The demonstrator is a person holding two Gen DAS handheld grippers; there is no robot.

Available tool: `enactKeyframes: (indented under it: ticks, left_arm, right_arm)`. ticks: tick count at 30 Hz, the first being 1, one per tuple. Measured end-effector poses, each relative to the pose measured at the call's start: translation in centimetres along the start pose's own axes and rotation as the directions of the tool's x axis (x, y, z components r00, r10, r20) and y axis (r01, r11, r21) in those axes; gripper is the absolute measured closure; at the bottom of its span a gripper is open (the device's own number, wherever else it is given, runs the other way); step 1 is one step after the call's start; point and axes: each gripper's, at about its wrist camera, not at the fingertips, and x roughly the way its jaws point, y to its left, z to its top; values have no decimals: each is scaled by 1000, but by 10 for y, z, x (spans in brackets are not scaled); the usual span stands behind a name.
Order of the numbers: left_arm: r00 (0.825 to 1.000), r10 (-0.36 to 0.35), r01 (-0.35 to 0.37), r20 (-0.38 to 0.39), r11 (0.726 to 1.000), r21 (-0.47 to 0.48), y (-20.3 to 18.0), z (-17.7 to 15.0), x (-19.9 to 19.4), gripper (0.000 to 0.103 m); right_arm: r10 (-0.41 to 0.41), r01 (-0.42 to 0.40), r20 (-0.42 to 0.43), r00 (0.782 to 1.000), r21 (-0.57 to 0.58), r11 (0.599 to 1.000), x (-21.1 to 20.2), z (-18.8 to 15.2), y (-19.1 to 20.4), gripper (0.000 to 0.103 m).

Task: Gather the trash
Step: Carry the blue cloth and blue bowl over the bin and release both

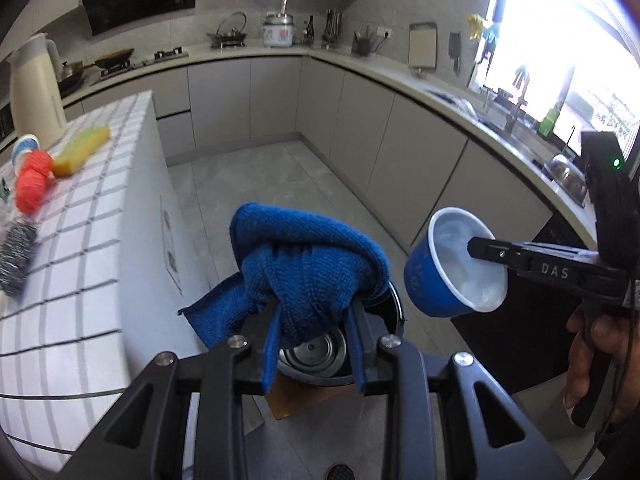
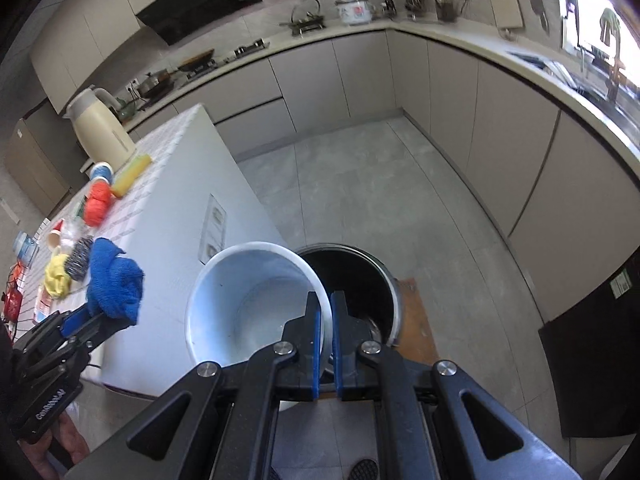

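Both hands were loaded over the bin. The left gripper (image 1: pixel 316 320) had its blue pads pinched into a bunched dark-blue knitted cloth (image 1: pixel 308 264), which ballooned up beyond the fingertips with one loose corner trailing off to the claw's left. Directly below that claw, partly hidden by the cloth, sat the round black metal-rimmed trash bin (image 2: pixel 360 280) on the grey floor.

The right gripper (image 2: pixel 326 304) was pressed almost together on the thin rim of a blue paper cup with a white inside (image 2: pixel 256 300), the wall caught between the two pads and the cup's mouth tilted back toward the camera. In the right wrist view the bin's mouth lay just beyond and to the right of that claw's tips.

Here was the worry: the cloth was soft and wide, so on release that trailing corner could have snagged on a pad or draped over the bin's rim instead of dropping in. The cup hung by a sliver of rim, off to the left of the opening; let go there, it could have clipped the edge and bounced onto the floor. With both claws near each other, they could also have knocked together.

To the left claw's left, the white tiled island (image 1: pixel 100 220) carried more clutter, including orange yarn balls (image 1: pixel 32 184) and a steel scourer (image 1: pixel 18 252).
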Motion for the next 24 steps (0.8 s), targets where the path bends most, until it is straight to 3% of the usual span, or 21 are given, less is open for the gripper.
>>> enactKeyframes:
  ticks: [10, 11, 12, 13, 14, 16, 20, 22, 24]
  left_arm:
    - [992, 46, -51, -120, 998, -39, -7, -23, 69, 67]
    - [991, 55, -61, -119, 997, -48, -4, -25, 74, 60]
    - [991, 70, -77, -112, 995, -62, 0, -28, 79, 42]
    - [987, 94, -104, -132, 992, -73, 3, -29, 84, 33]
    - [981, 115, -129, -154, 988, -85, 4, -29, 89, 30]
    - [978, 149, -164, -149, 982, -97, 6, -30, 84, 30]
    - [970, 201, -214, -138, 973, -91, 1, -30, 67, 15]
    - [973, 196, -208, -123, 974, -92, -3, -28, 56, 13]
    - [973, 204, -214, -108, 973, -90, -8, -24, 43, 13]
  right_arm:
    - [63, -69, -107, 992, -54, 996, 83, -2, -39, 98]
    - [72, -80, -129, 989, -57, 995, 96, -2, -40, 97]
    - [78, -88, -148, 986, -62, 994, 106, -2, -42, 97]
    - [73, -87, -167, 983, -77, 993, 117, -1, -41, 96]
    - [45, -66, -189, 981, -106, 992, 132, -2, -42, 91]
    - [-62, 36, -215, 975, -127, 991, 153, -3, -53, 23]
    - [-143, 119, -219, 965, -121, 986, 149, -1, -75, 18]
    - [-150, 131, -192, 970, -110, 985, 135, 2, -80, 2]
    - [-141, 125, -168, 976, -103, 987, 120, 7, -78, 0]
